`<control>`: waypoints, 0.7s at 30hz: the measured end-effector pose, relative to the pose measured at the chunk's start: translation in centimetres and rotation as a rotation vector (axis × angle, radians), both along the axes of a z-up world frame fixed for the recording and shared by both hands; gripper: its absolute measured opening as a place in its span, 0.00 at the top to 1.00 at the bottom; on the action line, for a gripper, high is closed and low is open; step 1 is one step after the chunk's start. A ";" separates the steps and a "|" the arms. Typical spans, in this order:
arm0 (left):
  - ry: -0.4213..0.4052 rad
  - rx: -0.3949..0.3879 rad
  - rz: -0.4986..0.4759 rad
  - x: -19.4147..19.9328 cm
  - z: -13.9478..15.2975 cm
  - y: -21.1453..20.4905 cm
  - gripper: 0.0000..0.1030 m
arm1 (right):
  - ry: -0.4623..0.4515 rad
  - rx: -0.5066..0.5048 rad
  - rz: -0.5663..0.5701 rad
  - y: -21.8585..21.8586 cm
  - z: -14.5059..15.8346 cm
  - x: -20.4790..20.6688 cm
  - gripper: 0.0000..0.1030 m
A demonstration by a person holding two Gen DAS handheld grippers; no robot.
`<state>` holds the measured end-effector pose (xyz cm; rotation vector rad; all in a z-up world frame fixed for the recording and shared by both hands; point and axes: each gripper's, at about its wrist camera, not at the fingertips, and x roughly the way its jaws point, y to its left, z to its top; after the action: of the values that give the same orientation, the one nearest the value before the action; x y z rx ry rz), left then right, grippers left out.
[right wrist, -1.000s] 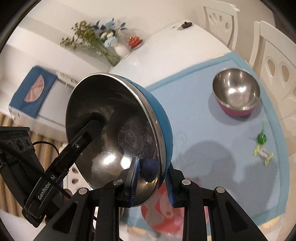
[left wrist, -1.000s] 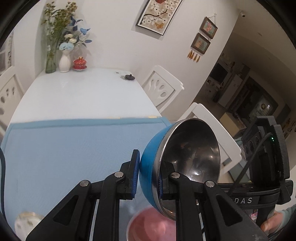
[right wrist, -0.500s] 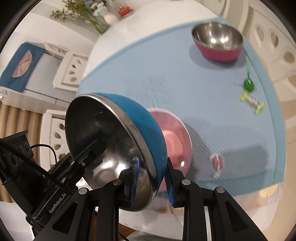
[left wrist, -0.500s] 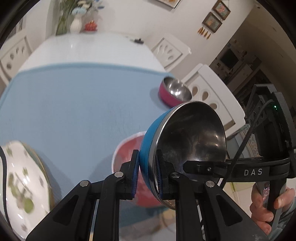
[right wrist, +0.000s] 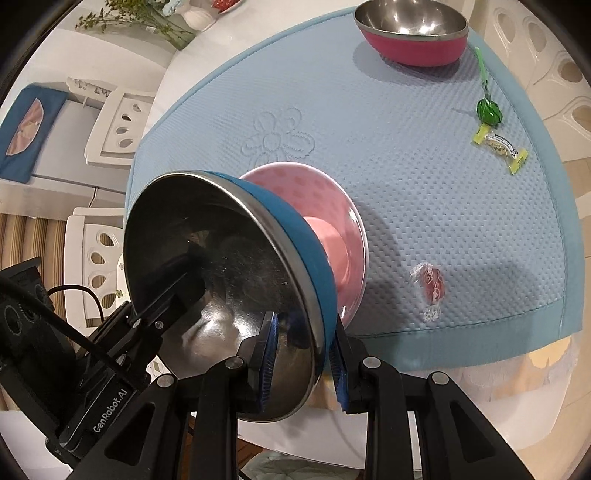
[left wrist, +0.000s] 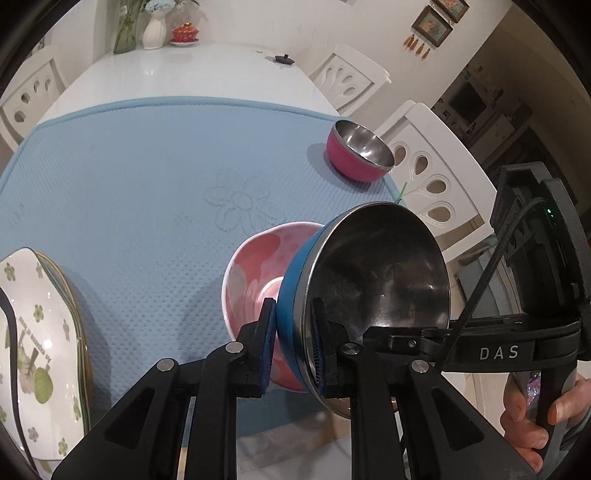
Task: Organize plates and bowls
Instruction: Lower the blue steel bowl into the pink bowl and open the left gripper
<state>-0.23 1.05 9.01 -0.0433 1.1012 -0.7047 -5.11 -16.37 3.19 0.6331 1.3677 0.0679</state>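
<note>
Both my claws pinch the rim of the blue steel bowl (left wrist: 369, 295): left gripper (left wrist: 293, 339) and right gripper (right wrist: 301, 354) clamped on opposite edges. It looks light, rigid, slick. It hangs tilted over the fragile-looking pink bowl (right wrist: 332, 206); the magenta bowl (right wrist: 410, 29) sits far off.

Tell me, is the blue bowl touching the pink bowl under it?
Cannot tell. In both wrist views the blue bowl overlaps the pink bowl, hiding any contact or gap.

- Blue bowl (left wrist: 369, 291), steel-lined, tilted on edge over the pink bowl (left wrist: 255, 266).
- Magenta steel bowl (left wrist: 356, 155) upright near the mat's far corner.
- Floral plates (left wrist: 33, 332) stacked at left.
</note>
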 end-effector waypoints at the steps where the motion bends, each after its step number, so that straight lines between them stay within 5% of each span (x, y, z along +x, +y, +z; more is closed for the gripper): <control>1: 0.001 0.003 0.001 -0.1 -0.1 -0.1 0.86 | 0.001 0.003 -0.003 0.0 0.0 0.1 0.75; 12: -0.022 0.084 0.007 0.8 0.0 -0.1 0.74 | 0.025 0.004 -0.011 -2.0 0.1 0.7 0.75; 21: -0.039 0.086 0.018 1.3 0.5 -0.1 0.73 | 0.032 -0.020 -0.024 -2.2 0.5 0.9 0.74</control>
<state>1.11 0.98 9.47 0.0338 1.0909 -0.6385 -4.17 -18.56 3.74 0.6356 1.3895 0.0248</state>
